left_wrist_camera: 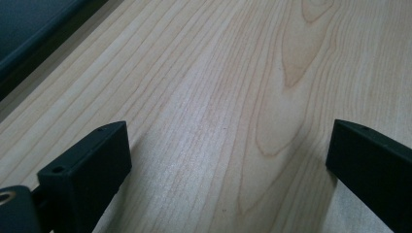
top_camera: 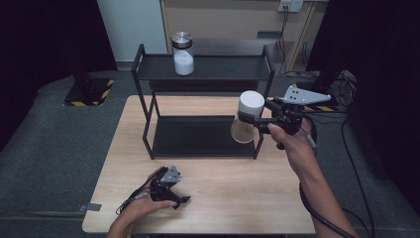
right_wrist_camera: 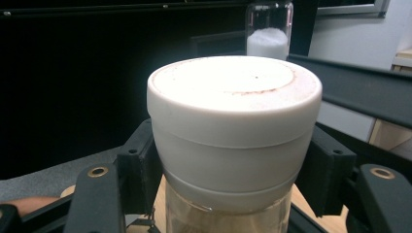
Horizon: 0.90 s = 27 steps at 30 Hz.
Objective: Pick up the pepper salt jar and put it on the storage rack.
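The right gripper (top_camera: 258,120) is clamping the white-lidded glass jar of brownish powder (top_camera: 246,117) upright in the air, just beside the black metal two-tier shelf (top_camera: 208,69) at its right post. The left gripper (top_camera: 174,194) is resting agape on the light wooden table (top_camera: 228,198).

A clear glass jar (top_camera: 246,119) with a broad white lid and pale brownish contents hung slightly tilted at centre right of the high view, off the table, before the black shelf's right post.
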Each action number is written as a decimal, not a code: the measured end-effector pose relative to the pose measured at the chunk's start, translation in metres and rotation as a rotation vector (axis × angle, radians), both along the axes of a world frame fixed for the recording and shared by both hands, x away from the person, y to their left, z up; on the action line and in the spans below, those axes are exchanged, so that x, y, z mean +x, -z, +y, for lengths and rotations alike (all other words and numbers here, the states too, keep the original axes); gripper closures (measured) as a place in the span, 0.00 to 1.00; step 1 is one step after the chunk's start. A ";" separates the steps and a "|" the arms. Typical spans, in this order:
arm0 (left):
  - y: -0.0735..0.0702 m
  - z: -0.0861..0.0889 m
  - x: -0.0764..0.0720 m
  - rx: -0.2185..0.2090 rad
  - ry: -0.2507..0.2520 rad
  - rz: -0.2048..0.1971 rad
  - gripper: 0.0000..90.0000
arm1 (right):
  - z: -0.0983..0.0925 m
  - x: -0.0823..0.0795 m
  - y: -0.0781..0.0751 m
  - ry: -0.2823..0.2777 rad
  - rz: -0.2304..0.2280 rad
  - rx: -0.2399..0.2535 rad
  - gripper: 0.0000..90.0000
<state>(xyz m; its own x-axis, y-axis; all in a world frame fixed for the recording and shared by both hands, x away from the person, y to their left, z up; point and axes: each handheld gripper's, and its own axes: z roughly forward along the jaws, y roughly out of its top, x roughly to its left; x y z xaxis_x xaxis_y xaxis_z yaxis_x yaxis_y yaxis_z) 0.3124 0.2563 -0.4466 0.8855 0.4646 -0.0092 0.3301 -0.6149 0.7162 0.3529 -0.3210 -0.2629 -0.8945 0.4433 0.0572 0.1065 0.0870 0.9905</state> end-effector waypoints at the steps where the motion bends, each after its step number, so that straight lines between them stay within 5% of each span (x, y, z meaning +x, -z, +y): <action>1: 0.000 0.000 0.000 0.000 0.001 0.000 0.01 | 0.001 0.001 -0.002 0.001 -0.002 -0.001 0.40; 27: 0.000 0.000 0.001 -0.001 0.001 0.003 0.01 | 0.023 0.028 -0.060 0.017 -0.038 -0.022 0.40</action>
<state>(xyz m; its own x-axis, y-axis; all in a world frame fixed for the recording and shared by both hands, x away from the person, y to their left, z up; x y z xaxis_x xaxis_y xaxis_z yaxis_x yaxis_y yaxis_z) 0.3130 0.2565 -0.4467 0.8858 0.4639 -0.0124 0.3317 -0.6143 0.7160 0.3807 -0.2984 -0.2033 -0.8880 0.4597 0.0136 0.0707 0.1072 0.9917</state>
